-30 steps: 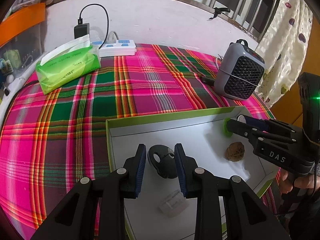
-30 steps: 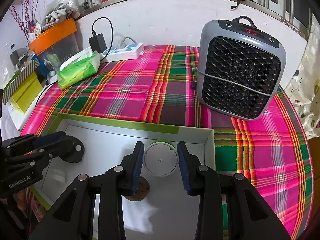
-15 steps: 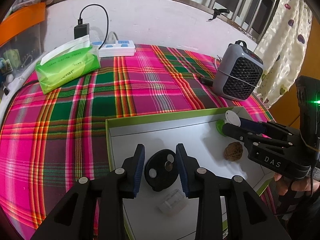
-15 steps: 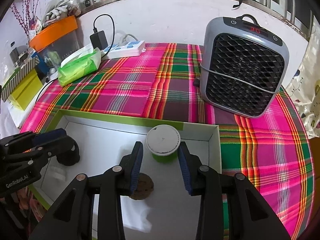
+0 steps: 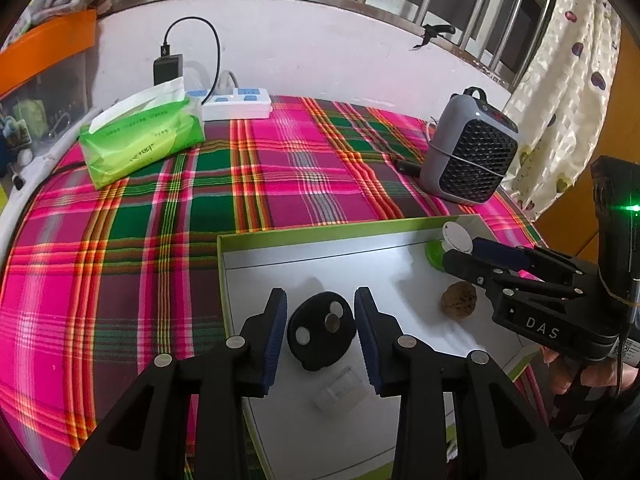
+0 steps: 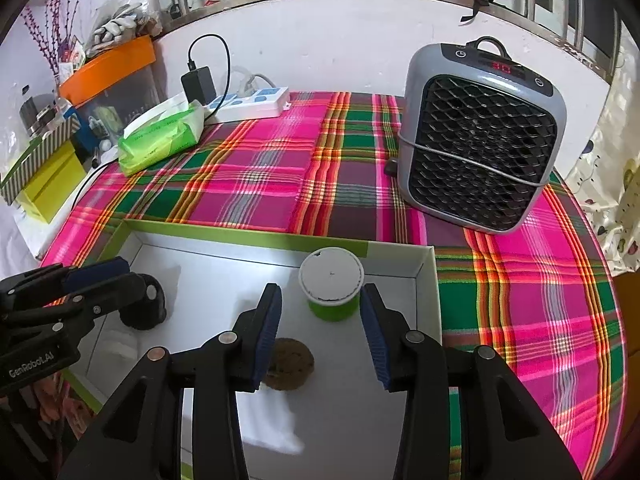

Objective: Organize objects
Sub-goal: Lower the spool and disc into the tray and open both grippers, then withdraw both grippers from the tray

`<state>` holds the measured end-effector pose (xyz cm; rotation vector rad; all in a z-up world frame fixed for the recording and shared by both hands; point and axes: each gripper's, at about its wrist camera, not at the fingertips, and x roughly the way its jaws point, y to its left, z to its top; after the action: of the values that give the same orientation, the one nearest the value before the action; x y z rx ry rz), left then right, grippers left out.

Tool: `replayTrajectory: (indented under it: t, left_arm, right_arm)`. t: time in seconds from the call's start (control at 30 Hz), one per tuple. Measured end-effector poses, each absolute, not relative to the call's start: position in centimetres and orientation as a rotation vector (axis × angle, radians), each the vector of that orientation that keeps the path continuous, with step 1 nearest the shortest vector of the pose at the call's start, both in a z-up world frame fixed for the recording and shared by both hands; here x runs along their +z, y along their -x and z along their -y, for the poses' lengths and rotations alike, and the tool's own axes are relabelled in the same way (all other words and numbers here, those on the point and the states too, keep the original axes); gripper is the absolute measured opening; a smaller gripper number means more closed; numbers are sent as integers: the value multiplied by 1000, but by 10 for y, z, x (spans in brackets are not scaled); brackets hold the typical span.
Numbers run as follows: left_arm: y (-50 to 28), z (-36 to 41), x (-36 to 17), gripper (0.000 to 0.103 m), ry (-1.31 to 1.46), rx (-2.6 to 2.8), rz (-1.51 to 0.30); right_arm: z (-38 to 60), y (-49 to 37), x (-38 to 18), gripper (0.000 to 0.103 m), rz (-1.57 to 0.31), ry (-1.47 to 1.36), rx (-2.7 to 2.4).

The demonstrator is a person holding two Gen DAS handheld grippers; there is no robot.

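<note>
Our left gripper (image 5: 320,314) has its jaws spread, the black round disc (image 5: 321,330) lying loose between them in the white tray (image 6: 428,276). Our right gripper (image 6: 320,312) is likewise parted, the green cup (image 6: 331,290) standing free just ahead between its jaws, a walnut (image 6: 290,364) beneath.

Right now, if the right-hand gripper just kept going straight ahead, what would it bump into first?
Most likely the small green cup with the white lid: it stands in the tray just beyond the open right gripper, in line with the gap. Depth is hard to judge.
</note>
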<state>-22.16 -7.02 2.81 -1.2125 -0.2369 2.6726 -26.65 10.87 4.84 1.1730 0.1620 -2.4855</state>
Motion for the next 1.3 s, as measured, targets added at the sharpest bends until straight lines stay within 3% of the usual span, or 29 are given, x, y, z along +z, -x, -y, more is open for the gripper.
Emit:
replayTrajectory:
  t: [0.73,1.3]
  left_arm:
    - [156,71,51,33,1083,2783,175]
    - [86,97,51,34,1036,2788,245]
  right_arm:
    - [-113,213,65,48,-83,-1112,-2532]
    - [-119,133,62,48,-31,-1114,-2580]
